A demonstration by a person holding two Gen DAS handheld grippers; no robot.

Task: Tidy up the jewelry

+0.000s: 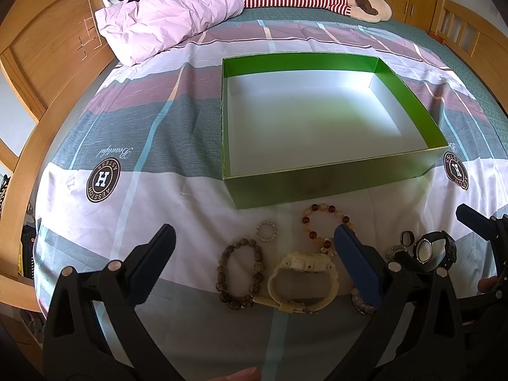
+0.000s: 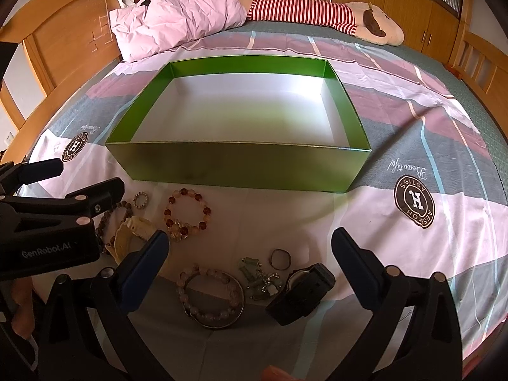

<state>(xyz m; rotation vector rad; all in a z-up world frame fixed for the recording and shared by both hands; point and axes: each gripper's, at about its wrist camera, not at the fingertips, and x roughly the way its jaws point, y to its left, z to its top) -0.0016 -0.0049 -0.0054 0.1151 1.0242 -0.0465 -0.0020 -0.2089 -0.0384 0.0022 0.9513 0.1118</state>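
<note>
**Jewelry laid out before an open green box**

While both grippers hover low over the bed, nothing is held. The left gripper (image 1: pixel 254 247) has its jaws spread wide above a cream watch (image 1: pixel 300 281) and a dark bead bracelet (image 1: pixel 240 273). The right gripper (image 2: pixel 250 247) is likewise spread, over a pink bead bracelet (image 2: pixel 209 295), a black watch (image 2: pixel 301 292) and a small ring (image 2: pixel 280 258). An amber bead bracelet (image 2: pixel 187 216) lies just in front of the green box (image 2: pixel 241 166), whose white floor is bare. All the jewelry rests on the patterned bedsheet (image 2: pixel 412 254), near the box's front wall.
</note>
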